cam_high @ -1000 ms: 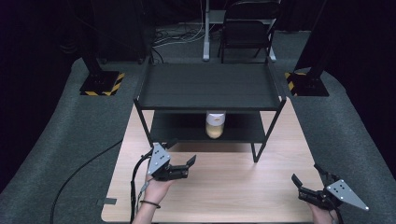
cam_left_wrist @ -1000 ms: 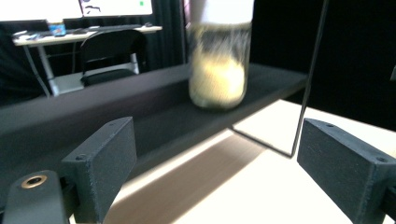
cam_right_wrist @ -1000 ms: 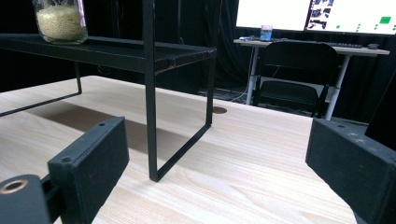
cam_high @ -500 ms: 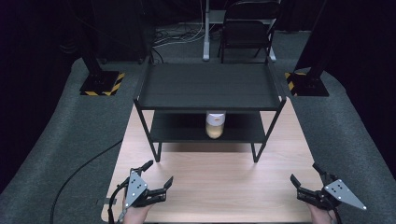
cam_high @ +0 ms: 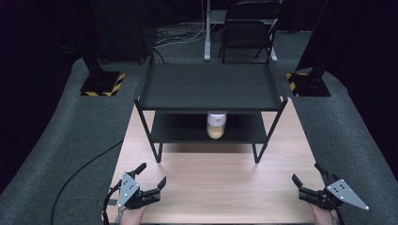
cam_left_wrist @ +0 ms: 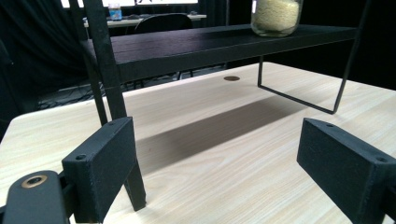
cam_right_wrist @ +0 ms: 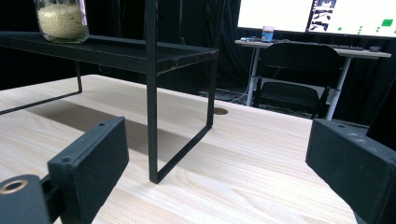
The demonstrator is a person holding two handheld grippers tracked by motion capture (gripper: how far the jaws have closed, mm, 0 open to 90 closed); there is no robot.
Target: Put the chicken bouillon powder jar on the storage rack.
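Surface (cam_high: 225, 187): pale wood, with a black 2-tier shelf rack (cam_high: 211, 89) standing on its far half.
Jar (cam_high: 216, 124): glass, with a white lid, filled with pale grains; it stands upright on the lower shelf of the rack, near the middle, under the top shelf.
Left gripper (cam_high: 151, 179): at the near left corner of the surface, well apart from the rack and the jar; jaws spread wide with nothing between them. In the left gripper view the rack's near leg (cam_left_wrist: 112, 93) rises just behind the left jaw, and the jar (cam_left_wrist: 275, 16) stands far off on the shelf.
Right gripper (cam_high: 308, 176): at the near right corner of the surface, well apart from the rack; jaws spread wide, holding nothing. In the right gripper view the rack's leg (cam_right_wrist: 151, 93) stands ahead between the jaws, not touching them, and the jar (cam_right_wrist: 63, 21) is at upper left.
Hands: only a small part of each shows at the bottom edge of the high view.
Background: a black chair (cam_high: 248, 28) beyond the surface.
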